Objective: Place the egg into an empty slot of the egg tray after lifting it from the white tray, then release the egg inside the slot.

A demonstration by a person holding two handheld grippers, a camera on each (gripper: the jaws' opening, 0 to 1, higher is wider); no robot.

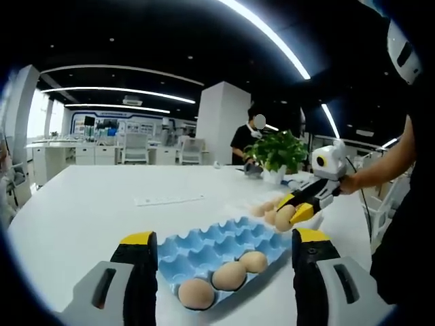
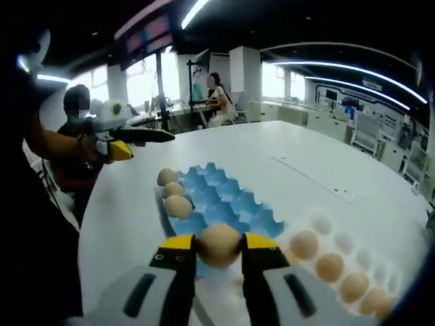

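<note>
There are two tools: the left tool (image 1: pixel 217 261) and the right tool (image 2: pixel 219 261). There is one blue egg tray (image 2: pixel 221 200) and one white tray (image 2: pixel 340 255), both on a single white tabletop (image 2: pixel 292 153). The blue egg tray holds three eggs (image 2: pixel 173 192) in a row along one edge. A fourth egg (image 2: pixel 219 244) sits between the right tool's jaws. The white tray carries at least four eggs (image 2: pixel 329 266), with its far end too blurred to count. One potted plant (image 1: pixel 277 153) stands on the tabletop.
</note>
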